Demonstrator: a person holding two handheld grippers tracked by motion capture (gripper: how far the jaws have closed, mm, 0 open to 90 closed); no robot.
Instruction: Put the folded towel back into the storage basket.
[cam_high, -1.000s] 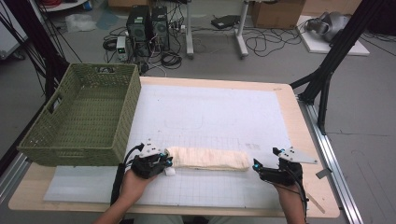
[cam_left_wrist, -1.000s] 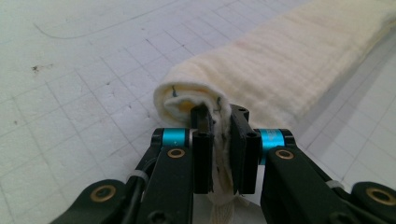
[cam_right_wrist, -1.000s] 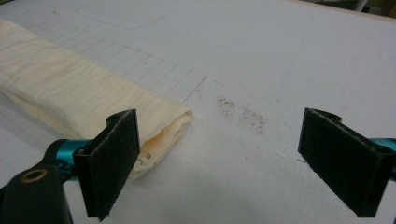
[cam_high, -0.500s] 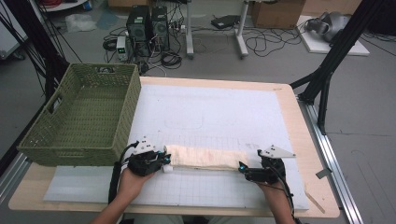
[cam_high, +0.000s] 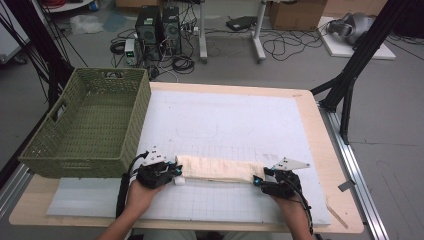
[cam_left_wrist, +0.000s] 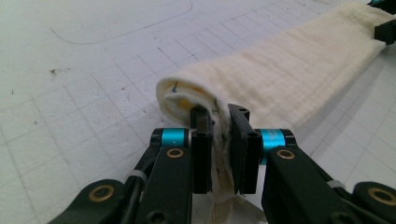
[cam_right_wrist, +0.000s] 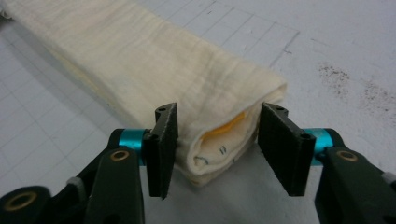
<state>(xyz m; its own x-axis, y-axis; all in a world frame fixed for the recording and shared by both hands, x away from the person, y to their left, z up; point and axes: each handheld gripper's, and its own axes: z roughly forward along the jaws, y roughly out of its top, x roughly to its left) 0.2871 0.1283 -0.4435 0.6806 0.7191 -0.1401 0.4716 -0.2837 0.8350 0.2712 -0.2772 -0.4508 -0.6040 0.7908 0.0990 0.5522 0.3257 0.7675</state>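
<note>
Since the earlier frame the right gripper (cam_high: 260, 181) has come in from the right to the end of the folded cloth (cam_high: 216, 168), and its jaws have just been closing; that end lies between them, not yet pressed. The left gripper (cam_high: 176, 172) is clamped narrow on the other end. The cloth is cream, soft, woven, folded into a long flat roll, with a yellow layer inside. It lies between both grippers on a white gridded mat (cam_high: 225, 120) on a pale wooden table (cam_high: 320, 145). A green woven basket (cam_high: 90, 125) stands just beyond the left gripper. Beyond the right gripper the mat is free.
</note>
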